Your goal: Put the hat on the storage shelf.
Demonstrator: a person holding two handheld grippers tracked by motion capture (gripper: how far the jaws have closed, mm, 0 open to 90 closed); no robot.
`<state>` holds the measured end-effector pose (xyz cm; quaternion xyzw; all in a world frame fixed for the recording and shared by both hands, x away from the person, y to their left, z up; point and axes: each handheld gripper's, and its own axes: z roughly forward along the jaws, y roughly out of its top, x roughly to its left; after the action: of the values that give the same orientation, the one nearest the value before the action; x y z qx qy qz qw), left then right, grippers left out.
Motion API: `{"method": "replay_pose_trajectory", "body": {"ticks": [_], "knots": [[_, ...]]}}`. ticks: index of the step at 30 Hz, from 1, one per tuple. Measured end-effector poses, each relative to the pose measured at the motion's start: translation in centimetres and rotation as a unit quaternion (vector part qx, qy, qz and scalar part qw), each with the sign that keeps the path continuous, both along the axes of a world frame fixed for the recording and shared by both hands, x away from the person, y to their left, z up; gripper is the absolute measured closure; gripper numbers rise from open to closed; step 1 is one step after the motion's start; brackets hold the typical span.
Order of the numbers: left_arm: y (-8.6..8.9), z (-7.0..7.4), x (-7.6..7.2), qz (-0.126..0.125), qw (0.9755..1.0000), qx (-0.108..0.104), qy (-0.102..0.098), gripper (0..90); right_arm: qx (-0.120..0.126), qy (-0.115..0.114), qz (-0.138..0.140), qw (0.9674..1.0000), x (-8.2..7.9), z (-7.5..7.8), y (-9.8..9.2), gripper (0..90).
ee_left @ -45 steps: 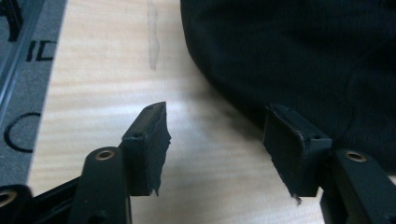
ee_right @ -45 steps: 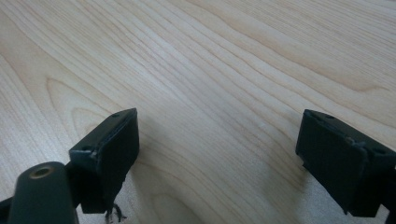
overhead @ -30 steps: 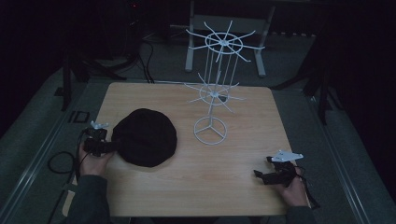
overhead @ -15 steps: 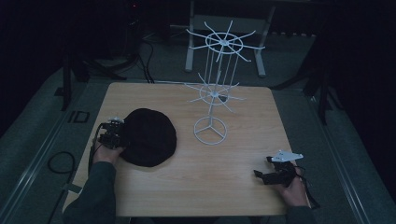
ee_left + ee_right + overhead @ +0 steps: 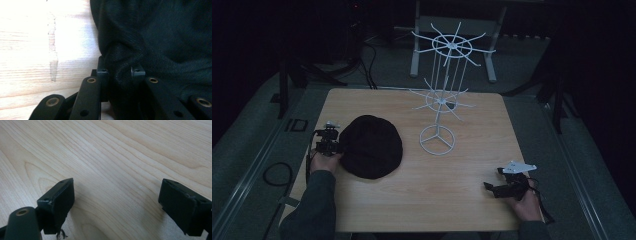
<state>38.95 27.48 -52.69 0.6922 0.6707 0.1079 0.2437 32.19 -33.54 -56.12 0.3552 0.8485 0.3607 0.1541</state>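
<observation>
Two grippers: left gripper (image 5: pixel 119 72) has just closed, pinching the black knit hat's (image 5: pixel 371 145) edge; right gripper (image 5: pixel 116 202) jaws apart over bare wooden table (image 5: pixel 452 200).

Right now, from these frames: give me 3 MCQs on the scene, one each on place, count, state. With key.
1. Where does the black hat lie on the table?
A. on its left part, beside the white wire rack
B. at its far right corner
C. hung on the rack

2. How many spoked tiers does the rack have above its ring base?
A. one
B. two
C. four

3. What is the state of the left claw?
A. open above bare wood
B. shut on nothing
C. shut on the hat's edge

Key: 1 A, the high view shows the hat left of the rack; 2 B, an upper and a lower wheel show; 3 C, the left gripper view shows fabric bunched between the pads, while the right claw stands open over wood.
</observation>
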Motion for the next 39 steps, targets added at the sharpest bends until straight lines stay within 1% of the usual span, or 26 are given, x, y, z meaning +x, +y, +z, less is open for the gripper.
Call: {"method": "replay_pose_trajectory", "body": {"ticks": [1, 2, 3, 5, 6, 8, 9, 10, 11, 13, 17, 20, 23, 27, 30, 34, 39], "knots": [[0.3, 0.2, 0.0, 0.001, 0.9996, -0.028, -0.001, 77.8, 0.000, 0.000, 0.000, 1.0000, 0.0, 0.0, 0.0, 13.3], [0.5, 0.3, -0.1, 0.002, 0.9993, -0.038, -0.003, 77.8, 0.000, 0.000, 0.000, 1.0000, 0.0, 0.0, 0.0, 13.3], [0.5, 0.7, -0.2, -0.001, 0.9991, -0.041, -0.008, 77.9, 0.000, 0.000, 0.000, 1.0000, 0.0, 0.0, 0.0, 13.2], [0.5, 0.7, -0.2, -0.001, 0.9991, -0.041, -0.008, 78.0, 0.000, 0.000, 0.000, 1.0000, 0.0, 0.0, 0.0, 13.2], [0.5, 1.5, -0.3, -0.003, 0.9986, -0.050, -0.017, 78.0, 0.000, 0.000, 0.000, 1.0000, 0.0, 0.0, 0.0, 13.3], [0.4, 1.7, -0.4, -0.003, 0.9984, -0.053, -0.021, 78.0, 0.000, 0.000, 0.000, 1.0000, 0.0, 0.0, 0.0, 13.3], [0.4, 2.1, -0.4, -0.004, 0.9980, -0.056, -0.028, 78.0, 0.000, 0.000, 0.000, 1.0000, 0.0, 0.0, 0.0, 13.3], [0.4, 2.1, -0.4, -0.004, 0.9980, -0.056, -0.028, 78.0, 0.000, 0.000, 0.000, 1.0000, 0.0, 0.0, 0.0, 13.3], [0.3, 2.6, -0.4, -0.004, 0.9976, -0.060, -0.035, 78.0, 0.000, 0.000, 0.000, 1.0000, 0.0, 0.0, 0.0, 13.3], [0.3, 2.9, -0.5, -0.005, 0.9972, -0.063, -0.040, 78.0, 0.000, 0.000, 0.000, 1.0000, 0.0, 0.0, 0.0, 13.3], [0.5, 3.6, -0.6, -0.007, 0.9959, -0.076, -0.049, 77.9, 0.000, 0.000, 0.000, 1.0000, 0.0, 0.0, 0.0, 13.2], [0.7, 4.0, -0.7, -0.010, 0.9940, -0.092, -0.058, 77.9, 0.000, 0.000, 0.000, 1.0000, 0.0, 0.0, 0.0, 13.3], [1.0, 4.5, -0.8, -0.014, 0.9916, -0.108, -0.070, 77.8, 0.000, 0.000, 0.000, 1.0000, 0.0, 0.0, 0.0, 13.3], [1.3, 5.1, -1.0, -0.013, 0.9890, -0.123, -0.082, 77.7, 0.000, 0.000, 0.000, 1.0000, 0.0, 0.0, 0.0, 13.3], [1.5, 5.5, -1.1, -0.013, 0.9876, -0.128, -0.090, 77.7, 0.000, 0.001, -0.001, 1.0000, 0.0, 0.0, 0.0, 13.3], [1.5, 6.1, -1.1, -0.014, 0.9869, -0.129, -0.096, 77.6, 0.000, 0.001, 0.000, 1.0000, 0.0, 0.0, 0.0, 13.3], [1.6, 6.7, -1.2, -0.015, 0.9851, -0.135, -0.105, 77.5, 0.000, 0.001, 0.000, 1.0000, 0.0, 0.0, 0.0, 13.3]]}}
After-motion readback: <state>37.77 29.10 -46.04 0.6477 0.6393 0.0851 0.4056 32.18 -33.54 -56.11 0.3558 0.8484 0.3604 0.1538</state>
